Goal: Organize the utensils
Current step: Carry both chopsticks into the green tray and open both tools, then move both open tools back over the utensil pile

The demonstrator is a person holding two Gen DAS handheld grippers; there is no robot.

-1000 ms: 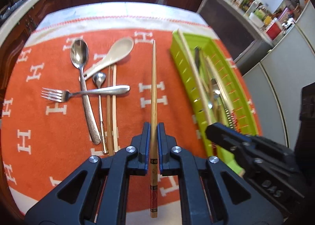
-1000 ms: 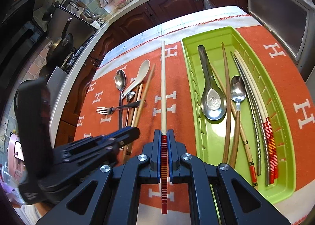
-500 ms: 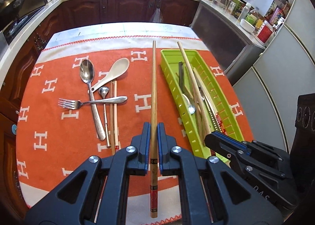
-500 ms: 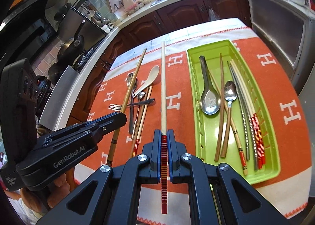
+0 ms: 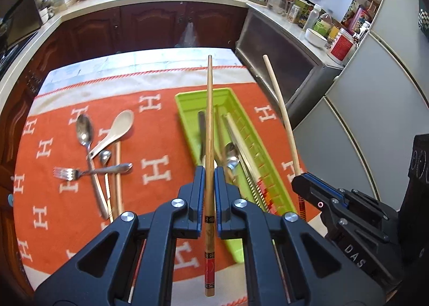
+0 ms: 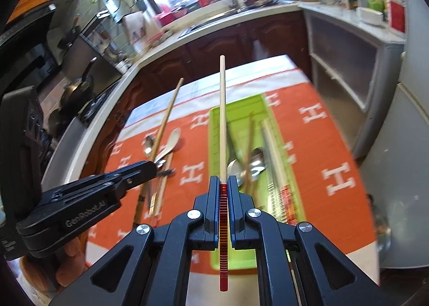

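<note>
From the left wrist view, the left gripper (image 5: 210,172) had its jaws clenched on a long brown wooden chopstick with a red-and-black patterned end (image 5: 209,129), which pointed forward, held in the air above the orange cloth with white H letters (image 5: 158,172) that covered the counter. Its shaft crossed in front of the lime-green plastic utensil tray (image 5: 187,107). Inside the tray lay a metal spoon (image 5: 231,151) and pale chopsticks with red-striped ends (image 5: 242,145), packed lengthwise. Left of the tray, on the cloth, sat a loose pile: a large steel spoon (image 5: 84,131), a cream ceramic soup spoon (image 5: 118,129), a small steel spoon (image 5: 105,156), a steel fork (image 5: 80,172) lying across them, and a pair of wooden chopsticks (image 5: 117,172). At lower right the right gripper (image 5: 300,185) showed, jaws clamped on a pale wooden chopstick with a red banded end (image 5: 281,118), raised beyond the tray's right side.

From the right wrist view, somewhat blurred, the right gripper (image 6: 222,180) gripped the pale chopstick (image 6: 222,118) at the start of its red bands, the shaft running forward over the tray's (image 6: 214,145) left part. Spoons and chopsticks lay in the tray. At left the left gripper (image 6: 150,169) held the brown chopstick (image 6: 166,123) slanting up above the cloth (image 6: 335,158), over the loose pile.
</note>
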